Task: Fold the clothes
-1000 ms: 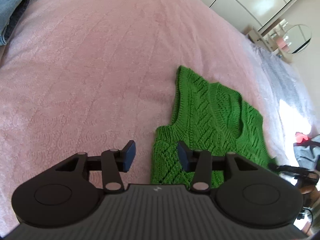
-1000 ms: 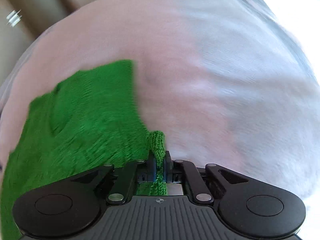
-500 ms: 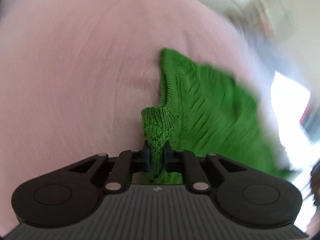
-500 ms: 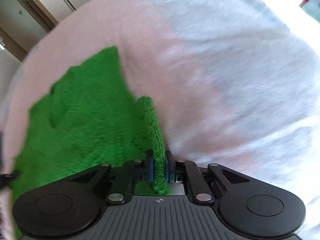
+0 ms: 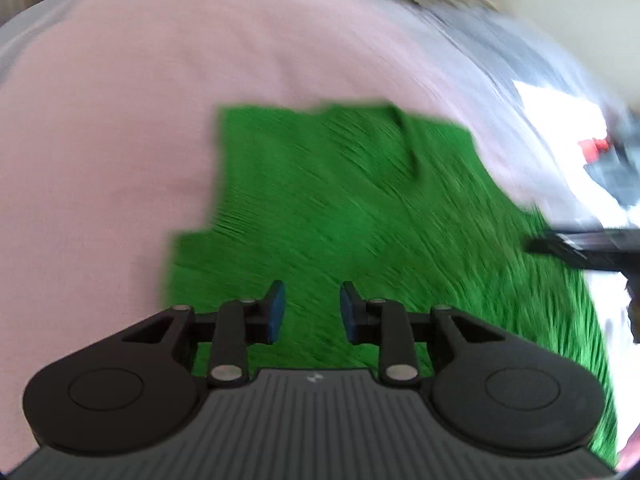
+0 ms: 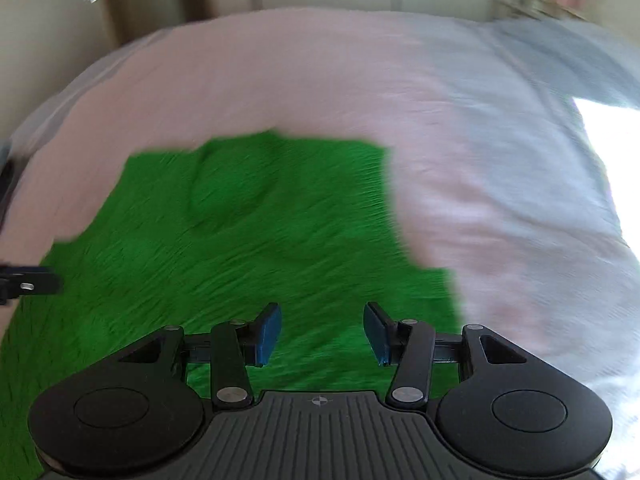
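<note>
A green knitted top (image 5: pixel 360 216) lies spread flat on the pink bed cover (image 5: pixel 120 120), blurred by motion. My left gripper (image 5: pixel 312 312) hovers over the top's near part, its jaws opening, with nothing pinched between the blue pads. In the right wrist view the same green top (image 6: pixel 224 240) fills the lower left. My right gripper (image 6: pixel 322 330) hangs over the top's near right part, jaws opening, and no cloth is caught between them. The other gripper's black finger shows at each view's edge: the right one (image 5: pixel 580 248), the left one (image 6: pixel 28 284).
The pink bed cover (image 6: pixel 320 80) turns grey-white (image 6: pixel 540 140) toward the right, with bright sunlight at the far right. Cupboards and a wall stand beyond the bed. A red and grey object (image 5: pixel 600 152) sits past the bed's right edge.
Both grippers had hold of a fold of the green top half a second ago; now both have let go and their jaws stand apart. The top now lies flatter and wider under them.
</note>
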The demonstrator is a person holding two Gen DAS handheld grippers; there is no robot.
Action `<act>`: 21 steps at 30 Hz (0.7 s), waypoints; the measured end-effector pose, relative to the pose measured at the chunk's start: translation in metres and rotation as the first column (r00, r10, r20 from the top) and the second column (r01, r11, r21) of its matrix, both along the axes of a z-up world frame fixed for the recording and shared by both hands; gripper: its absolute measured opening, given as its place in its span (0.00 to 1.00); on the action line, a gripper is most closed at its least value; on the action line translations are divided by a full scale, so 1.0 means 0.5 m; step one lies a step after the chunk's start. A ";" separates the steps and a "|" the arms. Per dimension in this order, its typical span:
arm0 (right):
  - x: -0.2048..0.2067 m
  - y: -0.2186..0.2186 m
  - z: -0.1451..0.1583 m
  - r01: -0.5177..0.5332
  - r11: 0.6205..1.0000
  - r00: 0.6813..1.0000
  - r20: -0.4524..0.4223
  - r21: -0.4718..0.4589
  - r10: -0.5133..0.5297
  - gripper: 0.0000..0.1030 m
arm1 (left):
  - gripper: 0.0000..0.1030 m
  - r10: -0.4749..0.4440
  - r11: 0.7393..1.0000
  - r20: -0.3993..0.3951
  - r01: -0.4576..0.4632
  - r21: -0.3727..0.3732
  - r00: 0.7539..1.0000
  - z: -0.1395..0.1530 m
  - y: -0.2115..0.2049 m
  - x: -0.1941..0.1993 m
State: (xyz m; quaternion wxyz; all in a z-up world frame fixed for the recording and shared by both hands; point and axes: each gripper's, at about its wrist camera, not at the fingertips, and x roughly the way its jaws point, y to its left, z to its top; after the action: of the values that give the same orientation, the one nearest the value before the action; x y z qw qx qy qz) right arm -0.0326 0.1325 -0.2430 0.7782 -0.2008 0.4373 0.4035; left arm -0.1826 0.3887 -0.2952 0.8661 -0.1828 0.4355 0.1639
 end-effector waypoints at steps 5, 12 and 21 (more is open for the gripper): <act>-0.108 -0.089 -0.041 -0.051 0.998 0.999 0.011 -0.048 0.051 0.48 | 0.22 0.037 0.999 -0.041 -0.038 -0.004 0.998 -0.036 -0.076 -0.127; -0.238 -0.310 -0.021 -0.022 0.984 0.989 -0.146 -0.176 -0.004 0.49 | 0.19 0.111 0.993 -0.152 -0.114 -0.008 0.982 0.034 -0.202 -0.328; -0.177 -0.175 0.060 0.004 0.999 0.992 -0.127 0.039 0.001 0.49 | 0.17 0.060 0.996 0.033 -0.057 -0.072 0.998 0.096 -0.220 -0.183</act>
State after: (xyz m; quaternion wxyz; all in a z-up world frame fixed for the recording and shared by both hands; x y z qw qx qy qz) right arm -0.1210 0.0450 -0.2128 0.7530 -0.1591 0.4780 0.4233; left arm -0.2743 0.2789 -0.2470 0.8614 -0.2290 0.4201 0.1703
